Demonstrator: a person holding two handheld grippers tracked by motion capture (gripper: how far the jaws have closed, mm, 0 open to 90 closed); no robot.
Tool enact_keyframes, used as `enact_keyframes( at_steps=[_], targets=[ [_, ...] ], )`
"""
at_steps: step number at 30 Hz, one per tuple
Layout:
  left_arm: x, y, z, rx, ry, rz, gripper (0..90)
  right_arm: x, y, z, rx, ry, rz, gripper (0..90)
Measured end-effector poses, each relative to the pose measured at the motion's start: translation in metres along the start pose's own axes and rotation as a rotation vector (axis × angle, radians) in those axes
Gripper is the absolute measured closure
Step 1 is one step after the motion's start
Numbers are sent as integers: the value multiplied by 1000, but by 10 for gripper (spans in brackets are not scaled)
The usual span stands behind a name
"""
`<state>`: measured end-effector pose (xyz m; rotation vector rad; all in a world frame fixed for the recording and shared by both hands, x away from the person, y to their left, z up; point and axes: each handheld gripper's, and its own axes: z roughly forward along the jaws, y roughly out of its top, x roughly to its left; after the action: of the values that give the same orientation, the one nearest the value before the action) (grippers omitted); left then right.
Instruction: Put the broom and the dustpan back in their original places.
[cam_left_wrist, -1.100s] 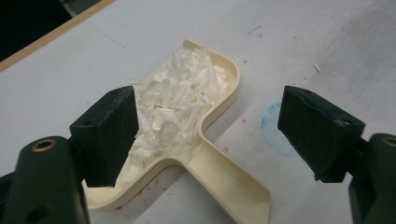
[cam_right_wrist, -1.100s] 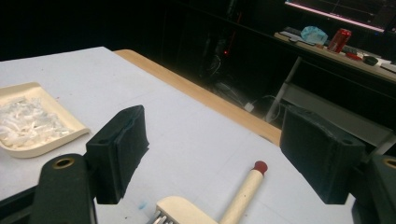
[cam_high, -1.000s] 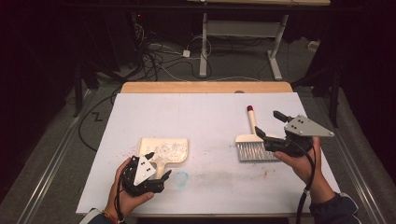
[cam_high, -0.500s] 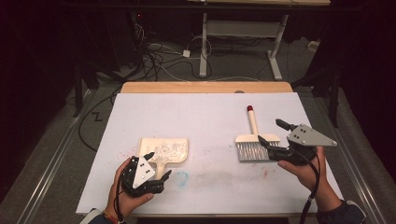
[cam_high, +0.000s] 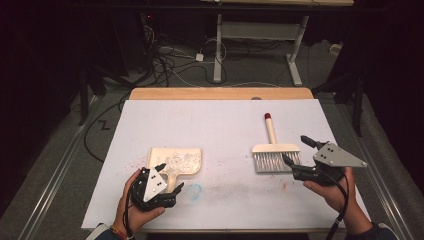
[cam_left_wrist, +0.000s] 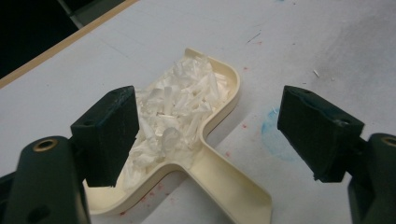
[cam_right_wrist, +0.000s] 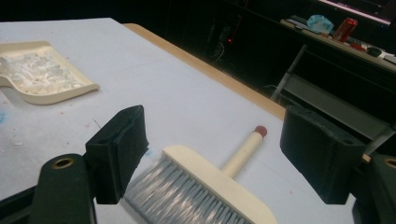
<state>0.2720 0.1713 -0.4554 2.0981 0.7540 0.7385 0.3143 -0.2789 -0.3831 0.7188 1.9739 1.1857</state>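
White table (cam_high: 220, 125) under 2 wide-open, empty claws, cream dustpan (cam_high: 176, 161) full of white shreds (cam_left_wrist: 180, 105) just ahead of left claw (cam_high: 168, 178), brush (cam_high: 274, 150) lying flat just beside right claw (cam_high: 298, 150).

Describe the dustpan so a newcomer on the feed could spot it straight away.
Start at the white sheet covering the table and look to its near left part, just ahead of the left gripper. The dustpan lies flat there: cream plastic, piled with white shreds, unlike the grey-bristled brush over on the right.
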Motion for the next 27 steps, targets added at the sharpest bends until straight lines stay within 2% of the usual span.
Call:
enact_keyframes(
  at_steps=[8,16,22,27],
  targets=[
    [0,0,1,2,5,8,200,0,-13,-6,9,10,-4,235],
    [0,0,2,8,7,13,198,1,-27,-9,32,-1,-5,231],
    [3,0,4,17,10,10,198,4,-41,-10,63,7,-25,227],
    [3,0,5,16,6,10,196,9,-62,-10,71,19,18,229]
  ],
)
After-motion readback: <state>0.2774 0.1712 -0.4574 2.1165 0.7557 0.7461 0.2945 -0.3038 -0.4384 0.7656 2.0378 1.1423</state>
